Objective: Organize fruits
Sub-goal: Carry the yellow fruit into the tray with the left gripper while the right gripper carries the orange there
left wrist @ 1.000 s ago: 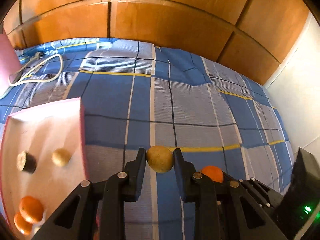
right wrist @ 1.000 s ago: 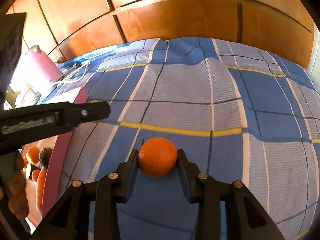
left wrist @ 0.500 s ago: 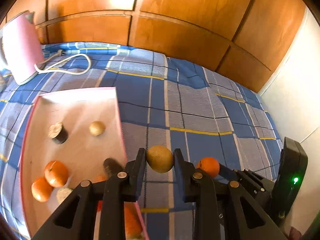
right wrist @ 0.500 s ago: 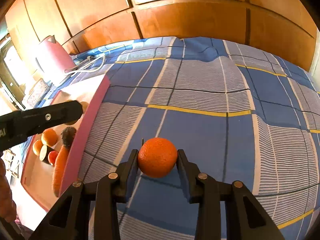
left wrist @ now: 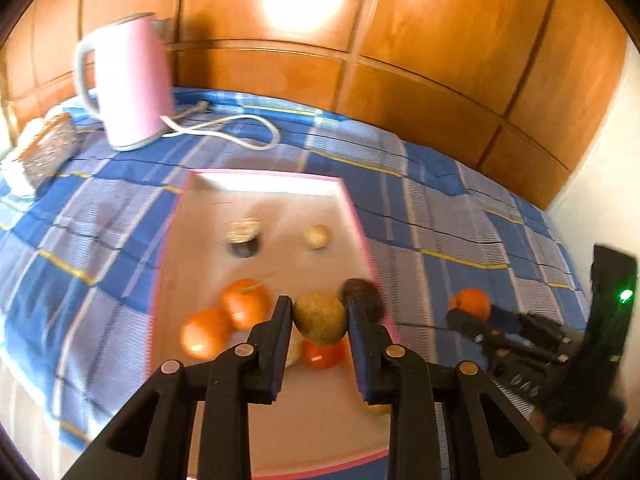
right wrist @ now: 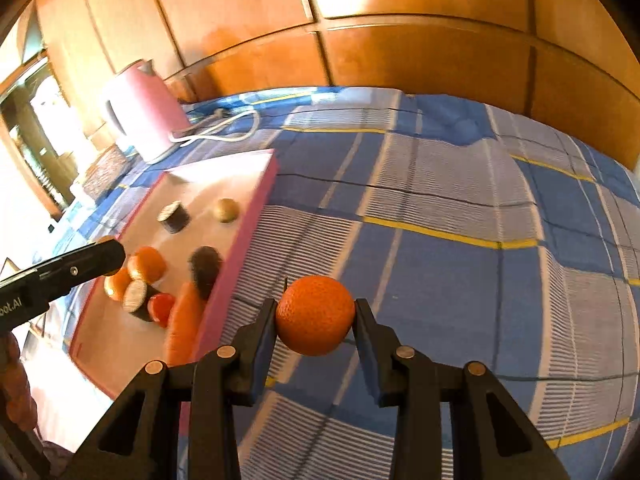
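My left gripper [left wrist: 319, 320] is shut on a yellow-brown round fruit [left wrist: 320, 317] and holds it above the near right part of the pink tray [left wrist: 192, 216]. The tray holds two oranges [left wrist: 244, 304], a red fruit [left wrist: 322, 354], a small tan fruit [left wrist: 317, 236], dark cut pieces [left wrist: 244, 236] and a carrot [right wrist: 182, 324]. My right gripper [right wrist: 316, 316] is shut on an orange [right wrist: 315, 314] above the blue checked cloth, to the right of the tray [right wrist: 248, 232]. It shows in the left wrist view [left wrist: 470, 305] too.
A pink kettle [left wrist: 128, 80] with a white cord [left wrist: 228, 128] stands behind the tray on the blue checked cloth [right wrist: 460, 208]. Wooden panels [left wrist: 360, 60] close the back. A white wall [left wrist: 600, 184] stands at the right. A dark box [left wrist: 44, 152] lies at far left.
My left gripper has swung left with the yellow-brown fruit, from over the cloth to over the tray. My right gripper, still holding the orange, has moved nearer the tray.
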`<state>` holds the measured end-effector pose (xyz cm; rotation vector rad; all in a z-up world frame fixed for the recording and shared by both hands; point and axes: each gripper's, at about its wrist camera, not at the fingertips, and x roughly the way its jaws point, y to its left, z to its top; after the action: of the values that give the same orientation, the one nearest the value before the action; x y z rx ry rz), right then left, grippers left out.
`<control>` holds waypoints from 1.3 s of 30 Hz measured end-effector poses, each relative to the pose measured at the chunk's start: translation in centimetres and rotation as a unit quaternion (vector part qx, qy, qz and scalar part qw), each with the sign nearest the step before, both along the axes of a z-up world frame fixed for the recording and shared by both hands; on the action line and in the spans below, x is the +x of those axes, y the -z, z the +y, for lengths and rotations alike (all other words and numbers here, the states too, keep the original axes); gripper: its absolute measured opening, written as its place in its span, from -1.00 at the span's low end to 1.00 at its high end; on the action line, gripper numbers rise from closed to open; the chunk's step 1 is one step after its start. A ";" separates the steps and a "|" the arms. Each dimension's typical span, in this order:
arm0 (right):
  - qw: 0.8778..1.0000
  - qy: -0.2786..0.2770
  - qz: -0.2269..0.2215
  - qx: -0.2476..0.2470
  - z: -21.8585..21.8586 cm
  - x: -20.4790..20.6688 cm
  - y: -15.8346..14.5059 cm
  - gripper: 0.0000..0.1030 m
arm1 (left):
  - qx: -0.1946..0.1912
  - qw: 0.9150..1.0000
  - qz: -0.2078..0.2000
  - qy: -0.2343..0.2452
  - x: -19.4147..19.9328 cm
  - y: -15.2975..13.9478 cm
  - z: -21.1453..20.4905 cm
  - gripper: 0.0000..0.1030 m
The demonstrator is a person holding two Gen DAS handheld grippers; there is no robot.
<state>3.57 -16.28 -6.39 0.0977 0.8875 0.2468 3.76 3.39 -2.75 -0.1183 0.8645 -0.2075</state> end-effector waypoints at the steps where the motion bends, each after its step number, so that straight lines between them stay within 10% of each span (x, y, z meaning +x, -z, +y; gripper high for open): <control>1: 1.000 -0.010 -0.002 0.001 0.6 0.1 -0.3 -0.27 | 0.001 1.000 -0.001 -0.006 -0.3 0.1 0.7 -0.46; 39: 0.993 -0.119 0.011 0.013 10.5 6.2 -1.8 -0.24 | 0.022 0.998 0.000 -0.054 -1.2 2.5 3.6 -0.45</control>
<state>9.82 -5.75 -4.61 0.0184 0.9178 0.4799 2.52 7.04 -5.25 -0.1246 0.8596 -0.0868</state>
